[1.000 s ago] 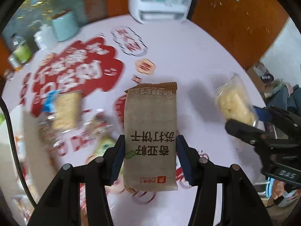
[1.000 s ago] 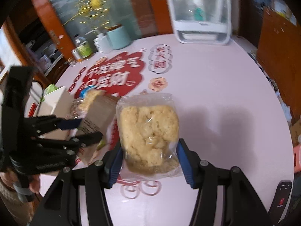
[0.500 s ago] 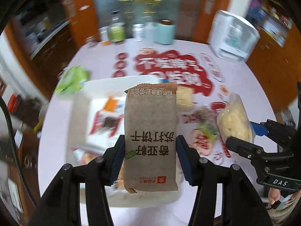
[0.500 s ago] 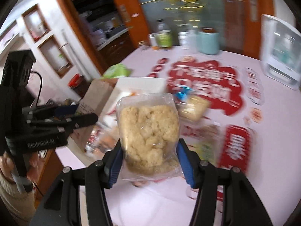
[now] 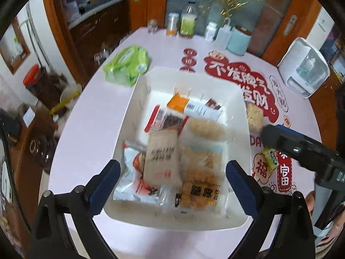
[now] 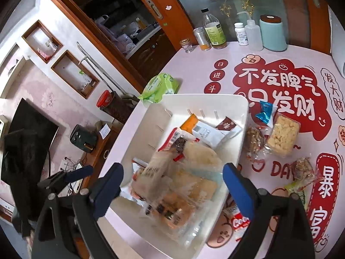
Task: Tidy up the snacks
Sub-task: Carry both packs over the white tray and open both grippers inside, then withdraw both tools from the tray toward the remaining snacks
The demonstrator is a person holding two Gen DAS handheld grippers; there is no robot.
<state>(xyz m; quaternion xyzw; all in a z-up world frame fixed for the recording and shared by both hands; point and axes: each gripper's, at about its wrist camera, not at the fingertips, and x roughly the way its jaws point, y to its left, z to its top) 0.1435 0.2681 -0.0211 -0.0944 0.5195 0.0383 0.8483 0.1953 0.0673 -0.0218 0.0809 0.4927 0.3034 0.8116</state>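
A white bin (image 5: pixel 138 108) (image 6: pixel 204 97) on the pink table holds several snack packets. My left gripper (image 5: pixel 172 170) hangs above its near half, jaws opening, pads touching nothing. Below it the brown cracker packet (image 5: pixel 161 157) (image 6: pixel 151 172) lies blurred among the other packets. My right gripper (image 6: pixel 173 172) is also over the bin, jaws opening and nothing gripped. The clear bag of puffed rice (image 6: pixel 200 153) (image 5: pixel 207 127) rests in the bin beyond its fingers. Each gripper shows at the edge of the other's view, the right gripper (image 5: pixel 301 151) and the left gripper (image 6: pixel 71 177).
Loose snacks lie right of the bin: a rice cake pack (image 6: pixel 280 136), a blue candy (image 6: pixel 264 113) and a nut bar (image 6: pixel 254 140). A green tissue pack (image 5: pixel 127 64) sits behind the bin. Bottles (image 6: pixel 213 32), a teal canister (image 6: pixel 272 33) and a white appliance (image 5: pixel 304 67) stand at the back.
Both grippers swung left from the table's middle to over the white bin, then opened. The brown cracker packet and the puffed rice bag left the jaws and dropped into the bin.
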